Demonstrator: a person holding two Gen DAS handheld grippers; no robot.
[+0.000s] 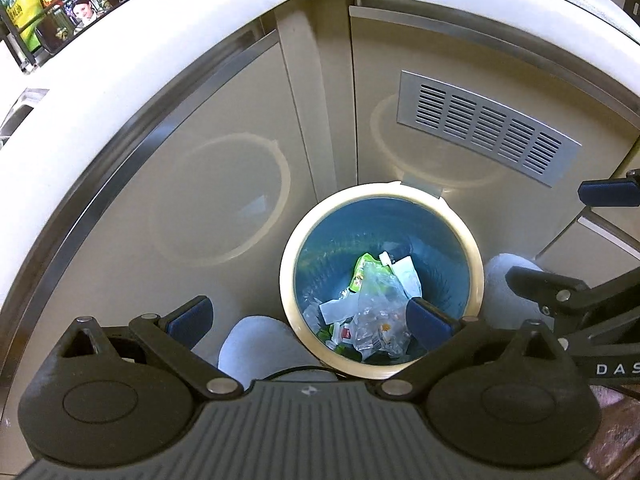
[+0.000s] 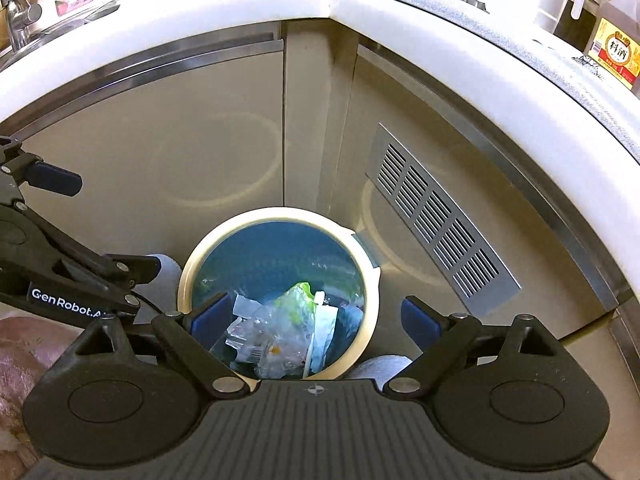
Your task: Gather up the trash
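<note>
The trash [image 1: 370, 300] is lying heaped at the bottom of one round bin [image 1: 478, 264], which has a cream rim and a blue liner and is standing on the floor in the inner corner of the cabinets. Among the heap, one green wrapper [image 1: 362, 270], several crumpled clear plastic pieces and some white scraps can be made out; an exact count cannot be given. Two hand-held grippers are being held above the bin, both pointing steeply down. The left hand-held gripper [image 1: 310, 314] is being kept wide apart with nothing between its pads. The right hand-held gripper [image 2: 316, 316] is likewise standing wide and empty. One slotted metal vent [image 1: 486, 128] is set in the right cabinet door. Above, the white worktop [image 2: 224, 28] is carrying bottles and packets.
</note>
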